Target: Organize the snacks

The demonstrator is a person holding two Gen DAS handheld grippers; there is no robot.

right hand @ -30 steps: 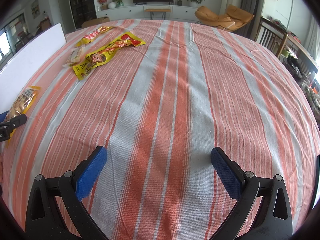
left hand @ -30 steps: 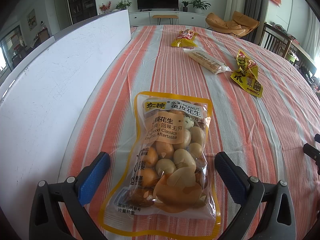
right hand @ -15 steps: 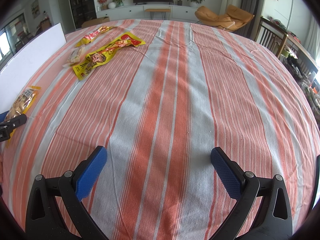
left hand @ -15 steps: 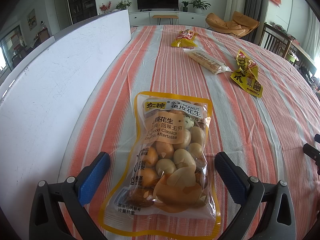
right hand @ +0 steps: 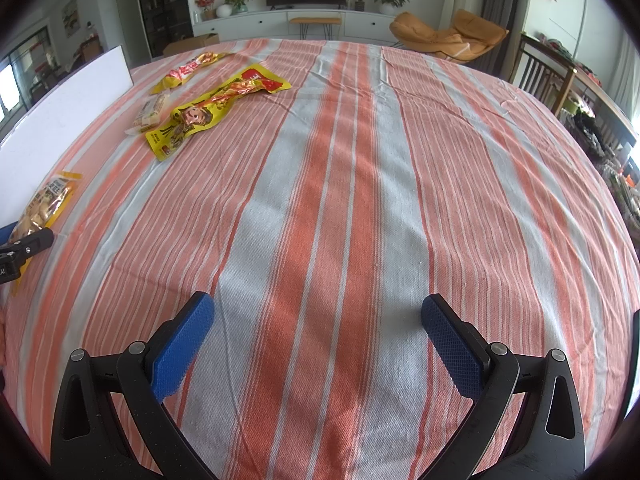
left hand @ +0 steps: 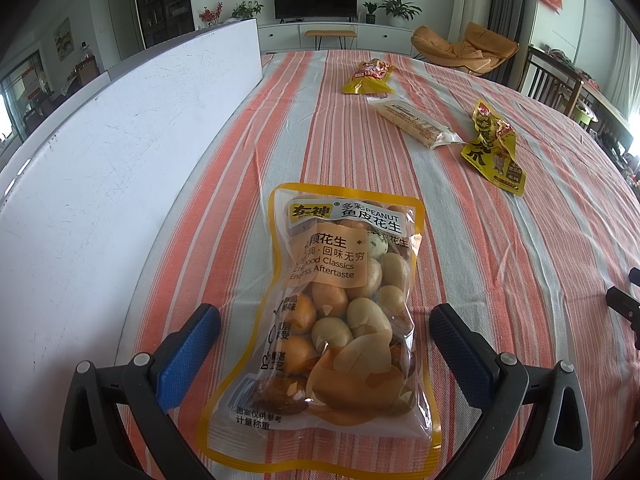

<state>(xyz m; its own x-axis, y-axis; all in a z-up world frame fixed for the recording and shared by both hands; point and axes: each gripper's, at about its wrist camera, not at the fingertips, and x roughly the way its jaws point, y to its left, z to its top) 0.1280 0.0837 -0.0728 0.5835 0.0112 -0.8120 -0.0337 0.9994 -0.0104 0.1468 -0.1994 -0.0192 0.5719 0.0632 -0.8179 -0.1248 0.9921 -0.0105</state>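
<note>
On the worktop: a striped orange-and-grey cloth (right hand: 340, 208) covers the whole surface, and four snack packs lie on it.
Left gripper (left hand: 324, 324): jaws spread wide, with one blue pad (left hand: 188, 356) on each side of the peanut bag; neither pad touches the bag.
Peanut bag (left hand: 340, 312): clear pack with a yellow border, lying flat and lengthwise between the left jaws, its near end closest to the camera; in the right wrist view it shows at the far left edge (right hand: 44, 208).
White board (left hand: 100, 168): stands upright along the left side of the worktop, just left of the peanut bag.
Right gripper (right hand: 318, 328): jaws spread wide over bare cloth, holding nothing and touching nothing; the snacks are well apart from it, to its left.
Yellow chicken-feet pack (left hand: 494, 148): far right in the left wrist view, crumpled, lying on the cloth.
Clear long biscuit pack (left hand: 412, 122): just left of the yellow pack, lying at an angle.
Small yellow-and-red pack (left hand: 370, 76): farthest of the snacks, just beyond the biscuit pack.
Contact: none of the four packs is held; whether the three far packs touch one another cannot be told.
</note>
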